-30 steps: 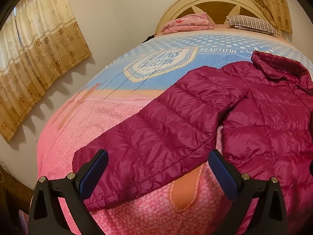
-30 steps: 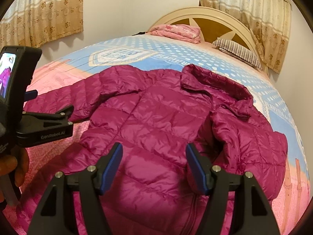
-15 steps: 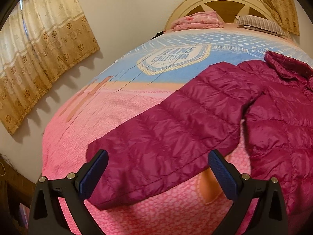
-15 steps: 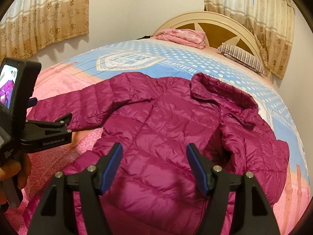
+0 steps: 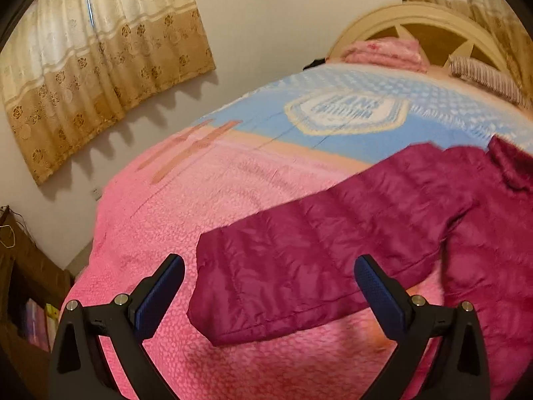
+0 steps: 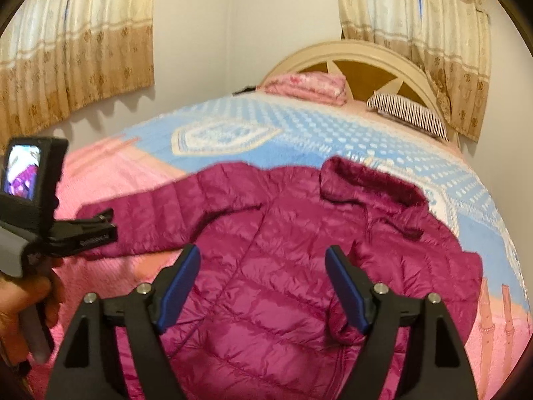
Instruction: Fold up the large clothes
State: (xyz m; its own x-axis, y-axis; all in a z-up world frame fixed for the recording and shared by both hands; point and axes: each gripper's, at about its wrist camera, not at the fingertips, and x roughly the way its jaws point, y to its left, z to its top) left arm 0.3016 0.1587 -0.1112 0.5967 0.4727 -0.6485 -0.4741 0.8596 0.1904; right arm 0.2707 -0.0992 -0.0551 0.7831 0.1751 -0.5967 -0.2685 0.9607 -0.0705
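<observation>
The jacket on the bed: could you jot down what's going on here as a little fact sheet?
garment: magenta puffer jacket, lying flat
surface: bed with pink and blue cover
sleeve: one sleeve stretched out sideways
left gripper: open, over the sleeve's cuff, holding nothing
right gripper: jaws opening, above the jacket body, nothing gripped
at the headboard: folded pink blanket, striped pillow
folding: not begun

The jacket runs off the left-wrist view's right edge (blurred); the bedspread lettering is unreadable.
</observation>
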